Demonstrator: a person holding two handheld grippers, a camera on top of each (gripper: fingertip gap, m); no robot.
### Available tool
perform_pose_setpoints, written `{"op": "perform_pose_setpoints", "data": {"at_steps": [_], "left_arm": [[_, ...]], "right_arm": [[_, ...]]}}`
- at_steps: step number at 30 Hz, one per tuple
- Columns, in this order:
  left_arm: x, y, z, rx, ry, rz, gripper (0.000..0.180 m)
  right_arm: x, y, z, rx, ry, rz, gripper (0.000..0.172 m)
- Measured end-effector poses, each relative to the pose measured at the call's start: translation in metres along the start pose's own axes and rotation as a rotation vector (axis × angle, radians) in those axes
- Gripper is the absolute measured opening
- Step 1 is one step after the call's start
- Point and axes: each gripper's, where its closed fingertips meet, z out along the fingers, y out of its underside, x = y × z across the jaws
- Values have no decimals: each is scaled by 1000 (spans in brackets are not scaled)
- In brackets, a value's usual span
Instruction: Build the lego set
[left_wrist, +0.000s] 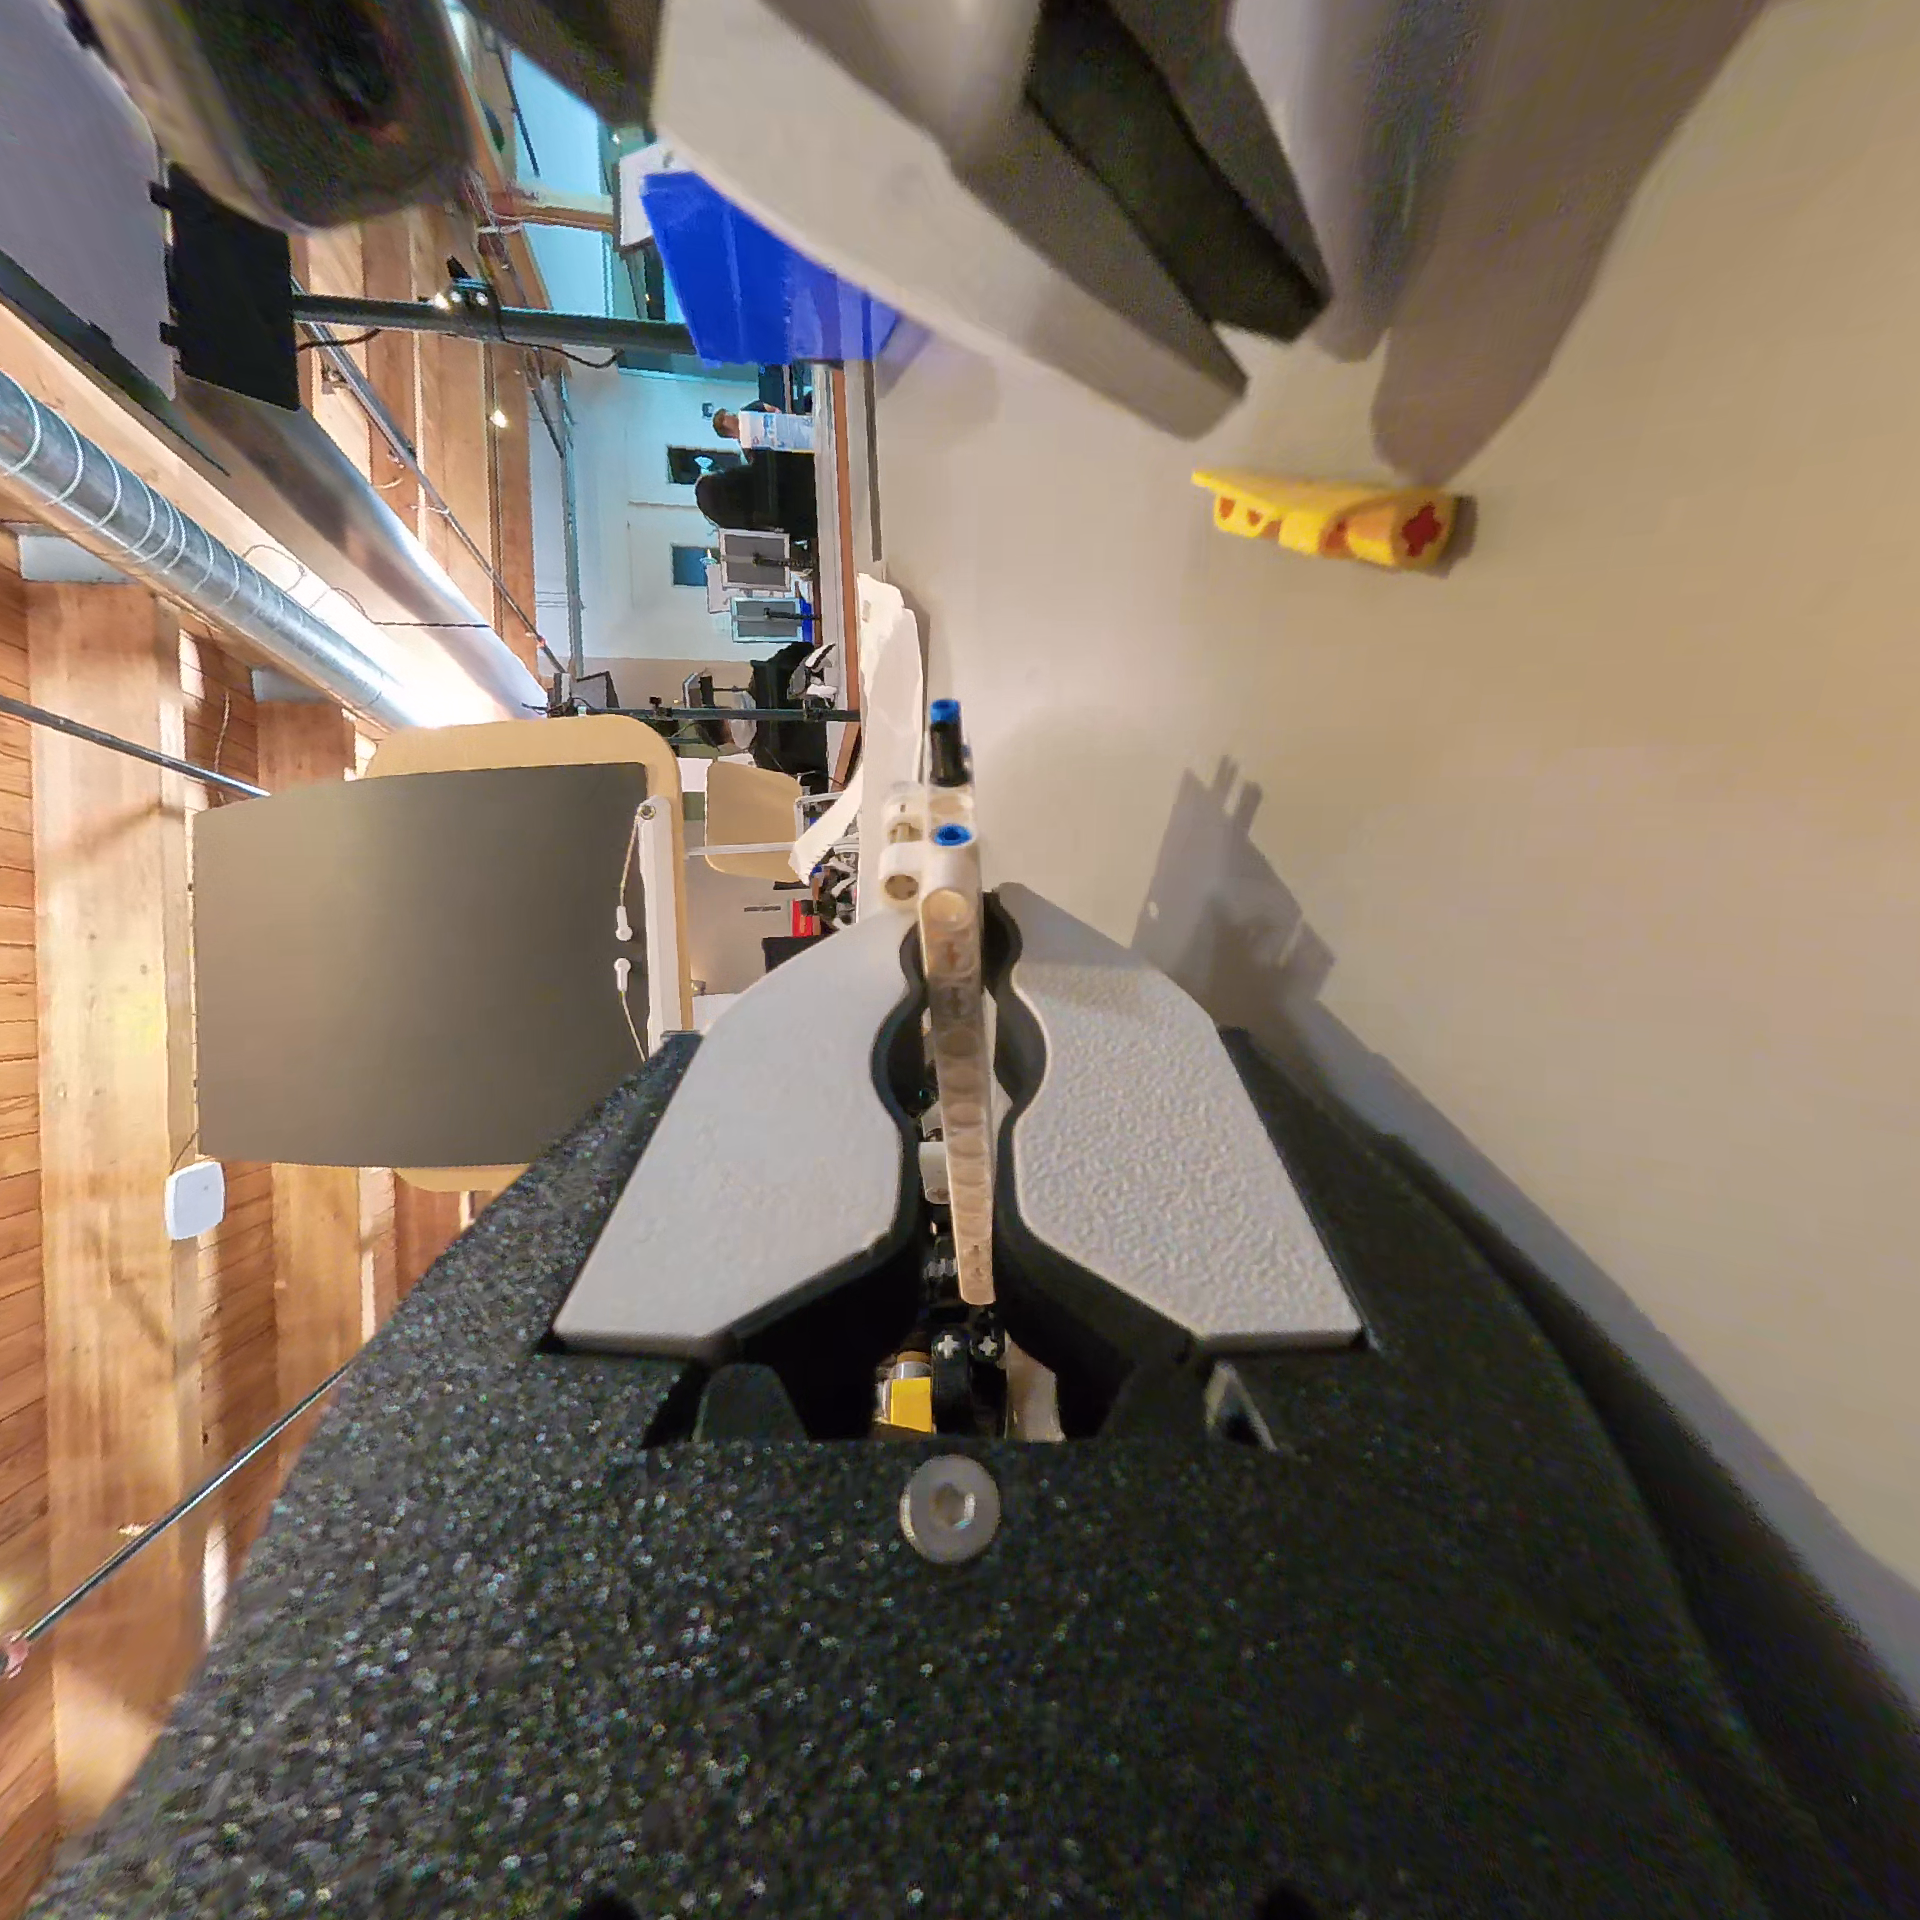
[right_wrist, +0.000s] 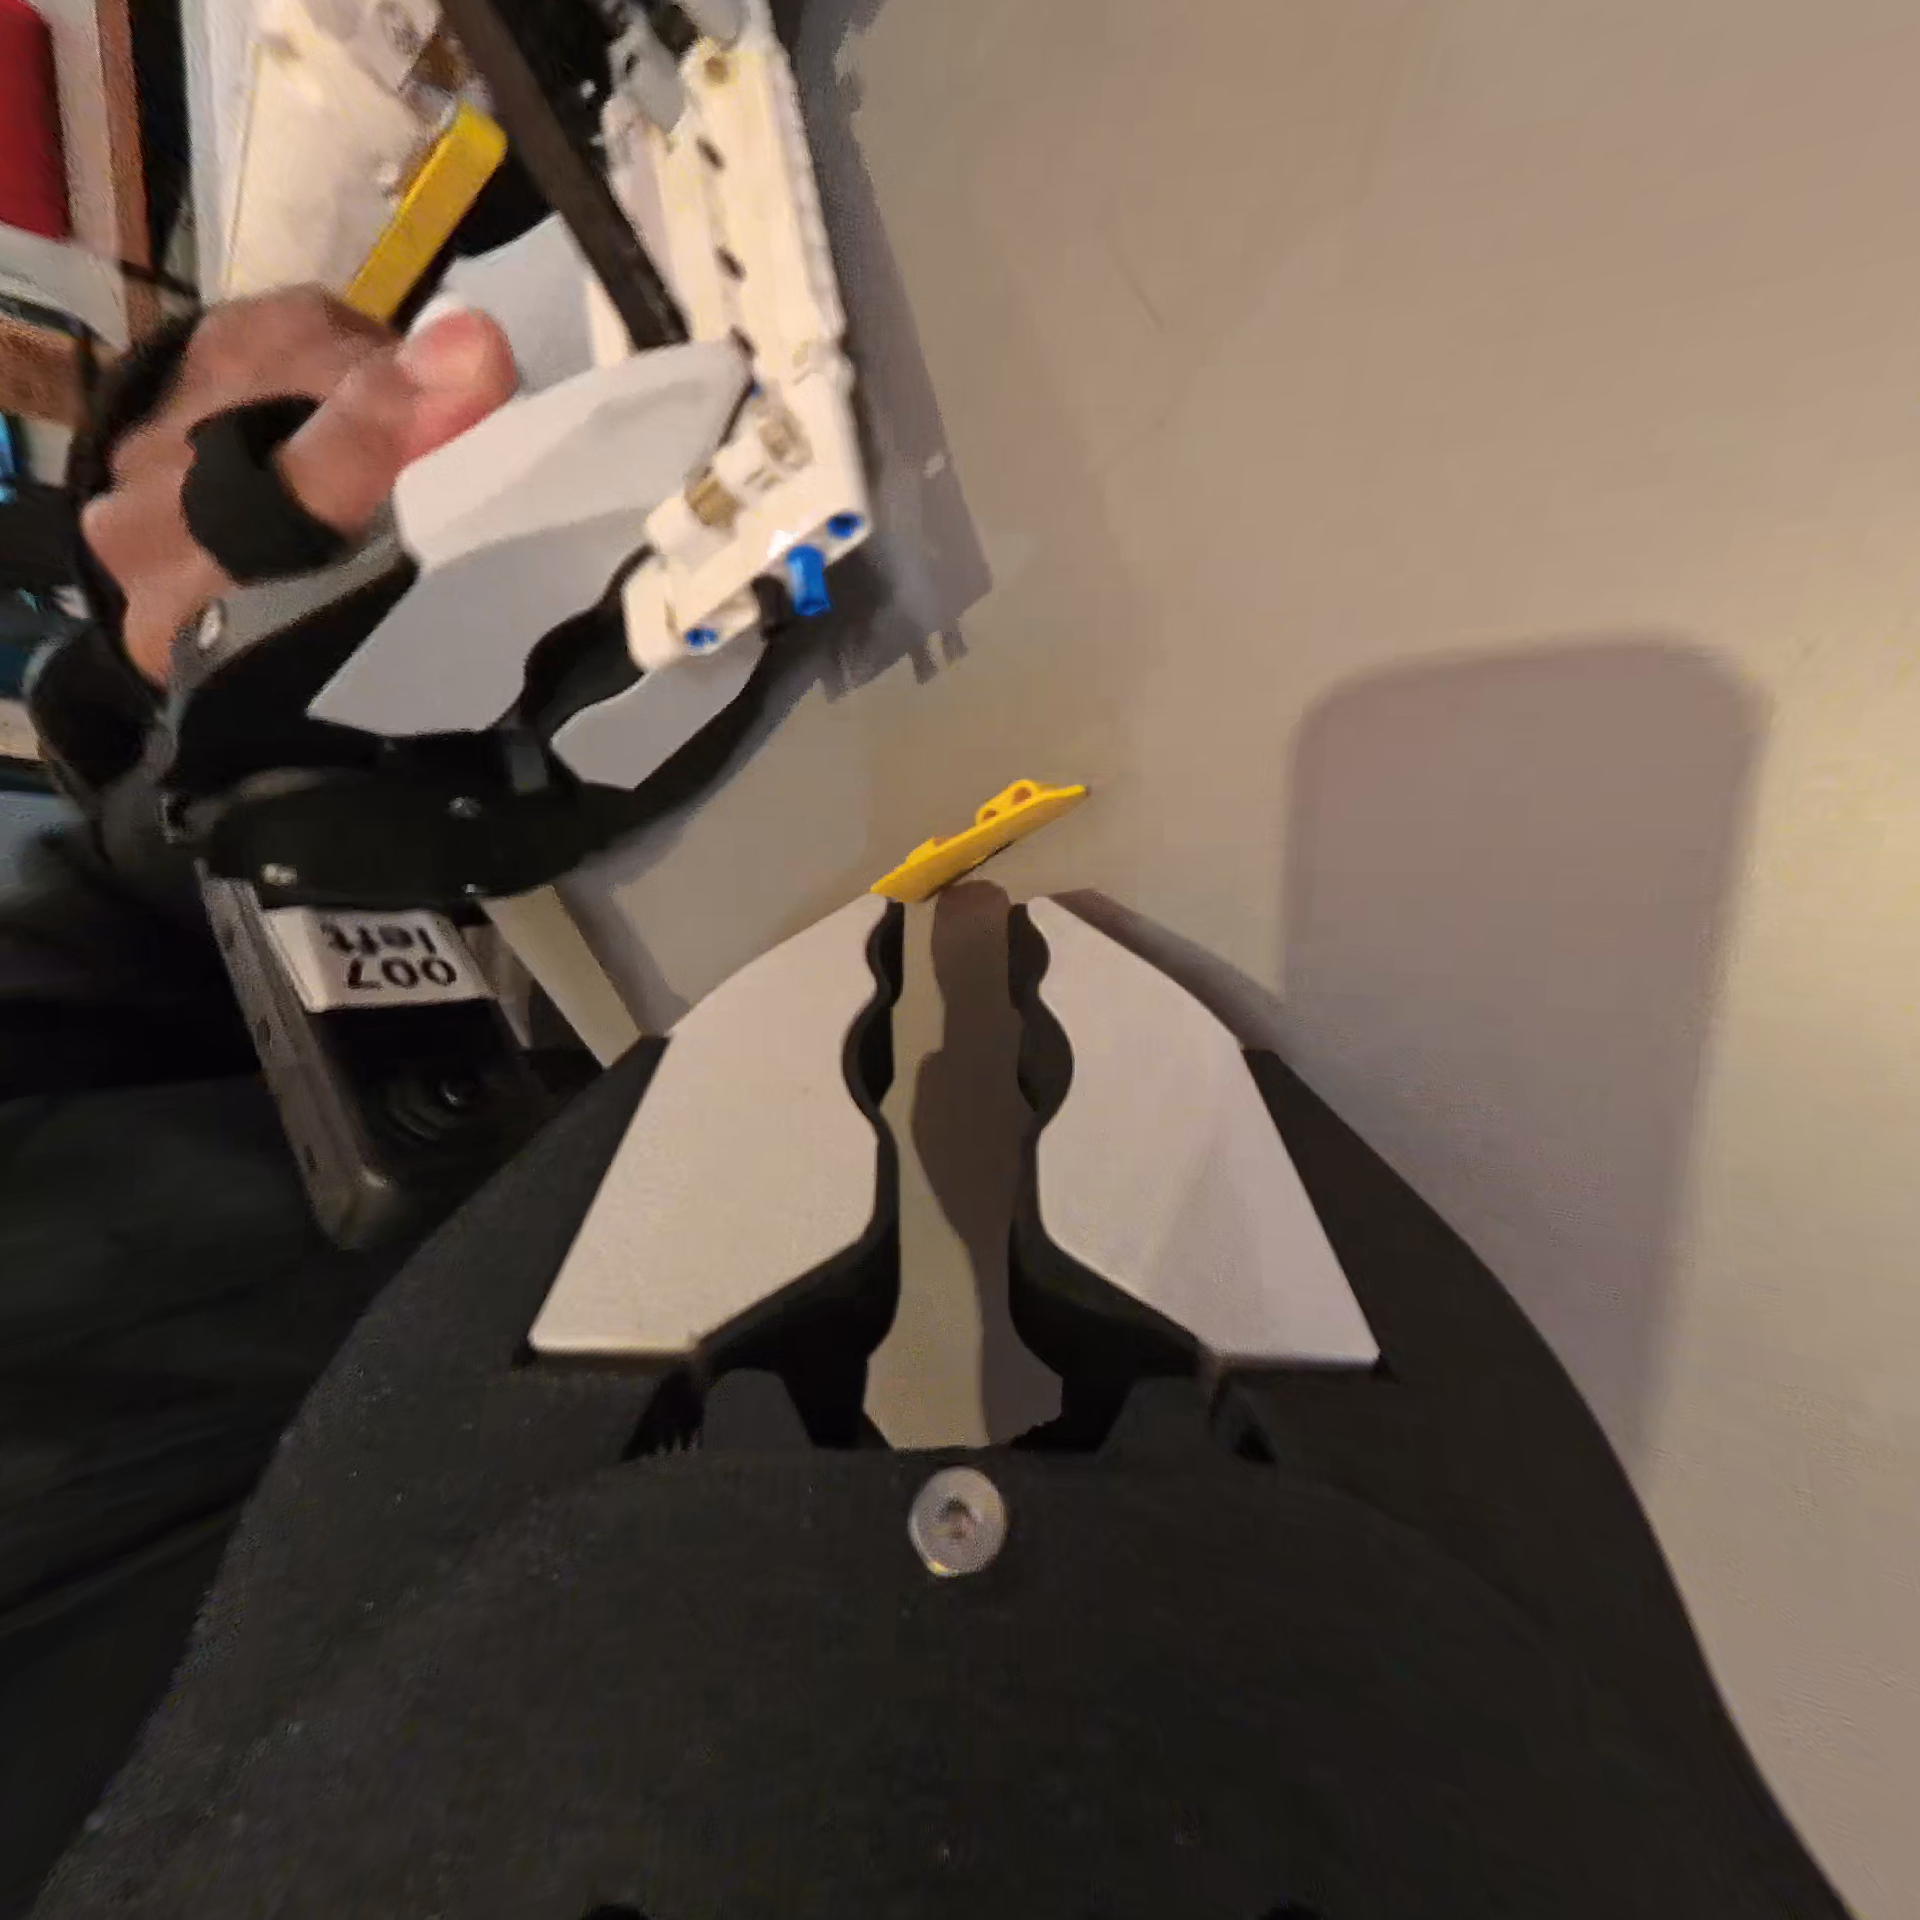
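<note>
One white building-toy assembly of perforated beams with blue pins (left_wrist: 940, 831) is pinched edge-on in the left gripper (left_wrist: 961, 914), both dark inner faces pressed against its long white beam. In the right wrist view the same assembly (right_wrist: 748, 520) is lifted clear of the pale beige surface (right_wrist: 1455, 416), with one yellow strip (right_wrist: 421, 223) and one black bar visible on its far part, and a hand (right_wrist: 260, 457) working the left gripper's handle.

One small yellow plastic building-toy piece (right_wrist: 982, 836) lies on the surface, just beyond the tips of the right gripper (right_wrist: 956, 909). That gripper's jaws are slightly spread with only bare surface and shadow between them; the piece is not pinched. In the left wrist view the same yellow piece (left_wrist: 1340, 520) shows red cross-shaped marks and lies just beside the right gripper's grey fingertips (left_wrist: 1423, 416).

The surface is open on all sides of the yellow piece. One blue bin (left_wrist: 758, 281) stands at the surface's far edge, well apart.
</note>
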Motion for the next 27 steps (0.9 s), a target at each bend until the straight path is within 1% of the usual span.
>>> {"op": "perform_pose_setpoints", "data": {"at_steps": [2,3,5,10,16,18,27], "left_arm": [[1,-1,-1,7,9,-5,8],[2,-1,0,6,14,-7,8],[1,0,0,1,14,-13,8],[1,0,0,5,27,-35,8],[0,2,2,-2,45,-61,8],[0,2,2,-2,51,-75,8],[4,2,2,-2,70,-80,8]], "right_arm": [[2,-1,5,-19,-5,63,18],[2,-2,8,-27,-2,73,16],[-1,-3,11,-37,8,83,16],[2,-8,13,-40,68,43,15],[13,-13,5,-29,167,-14,20],[15,-12,5,-39,188,-37,19],[8,-15,4,-64,206,-65,22]]}}
